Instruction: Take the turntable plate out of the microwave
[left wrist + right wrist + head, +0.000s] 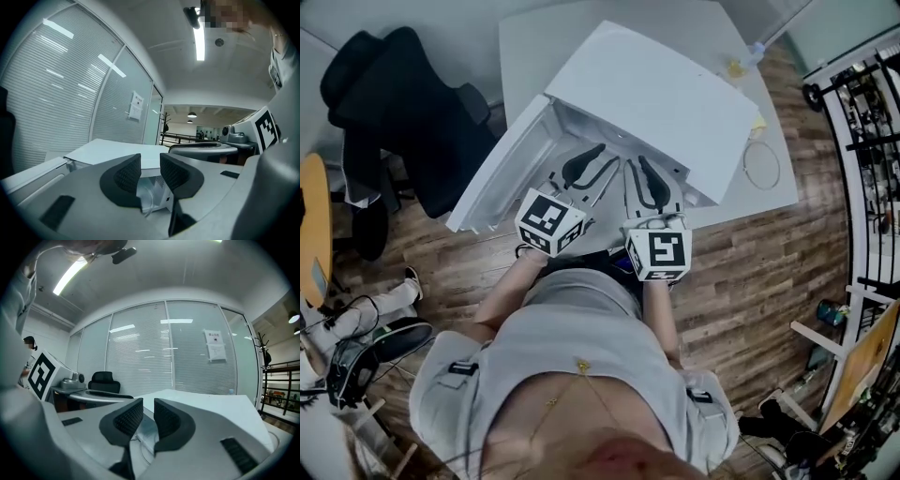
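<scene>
Standing narrowly apart with nothing pinched between them, the jaws of the left gripper and the right gripper point side by side into the open white microwave. Through each gap shows the glass turntable plate, lying inside the cavity. The door stands swung out leftward; the microwave sits on a white table.

microwave: white, boxy, standing with door swinging open at its left | turntable plate: clear glass, lying inside the cavity, only its curved rim showing
</scene>
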Motion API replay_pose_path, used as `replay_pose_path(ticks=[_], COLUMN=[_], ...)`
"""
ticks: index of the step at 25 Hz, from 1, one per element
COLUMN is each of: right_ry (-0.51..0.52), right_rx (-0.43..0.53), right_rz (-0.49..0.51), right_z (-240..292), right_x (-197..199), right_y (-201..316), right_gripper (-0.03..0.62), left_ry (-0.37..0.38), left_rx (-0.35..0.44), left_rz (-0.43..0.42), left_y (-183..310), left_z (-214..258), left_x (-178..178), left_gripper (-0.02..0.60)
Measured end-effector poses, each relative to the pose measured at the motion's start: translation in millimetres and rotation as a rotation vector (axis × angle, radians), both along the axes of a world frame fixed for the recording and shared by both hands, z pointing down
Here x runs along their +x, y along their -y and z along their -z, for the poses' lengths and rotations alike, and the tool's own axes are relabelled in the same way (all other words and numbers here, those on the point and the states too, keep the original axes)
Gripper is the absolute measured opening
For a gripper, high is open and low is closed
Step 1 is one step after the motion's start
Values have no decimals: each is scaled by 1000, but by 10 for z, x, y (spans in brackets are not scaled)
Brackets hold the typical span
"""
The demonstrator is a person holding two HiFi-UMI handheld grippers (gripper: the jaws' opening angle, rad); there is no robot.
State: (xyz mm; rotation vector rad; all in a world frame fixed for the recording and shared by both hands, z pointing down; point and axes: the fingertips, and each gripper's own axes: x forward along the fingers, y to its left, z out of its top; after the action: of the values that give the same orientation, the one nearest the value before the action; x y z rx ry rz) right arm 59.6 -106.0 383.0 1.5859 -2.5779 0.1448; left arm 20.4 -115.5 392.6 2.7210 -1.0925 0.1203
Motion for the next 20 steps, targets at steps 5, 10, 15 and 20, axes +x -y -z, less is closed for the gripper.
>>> replay_pose_path(ticks=[5, 10, 15, 20], right_ry=[8, 5, 1, -14], right_rx=[-38, -83, -129, -190], right_rz=[-35, -95, -114, -151], right_z=[-112, -331, -582, -904], right_x=[-76, -119, -173, -122], right_y=[158, 183, 204, 233], right_gripper=[77, 77, 77, 77], left_ry=[-10, -5, 4, 32], left_rx=[-25, -48, -109, -178], left_rz=[-28, -52, -63, -56], left_y=[149, 256, 301, 355], left_z=[-71, -243, -529, -895], left_x=[-71, -127, -167, -177], left_gripper=[127, 127, 127, 135])
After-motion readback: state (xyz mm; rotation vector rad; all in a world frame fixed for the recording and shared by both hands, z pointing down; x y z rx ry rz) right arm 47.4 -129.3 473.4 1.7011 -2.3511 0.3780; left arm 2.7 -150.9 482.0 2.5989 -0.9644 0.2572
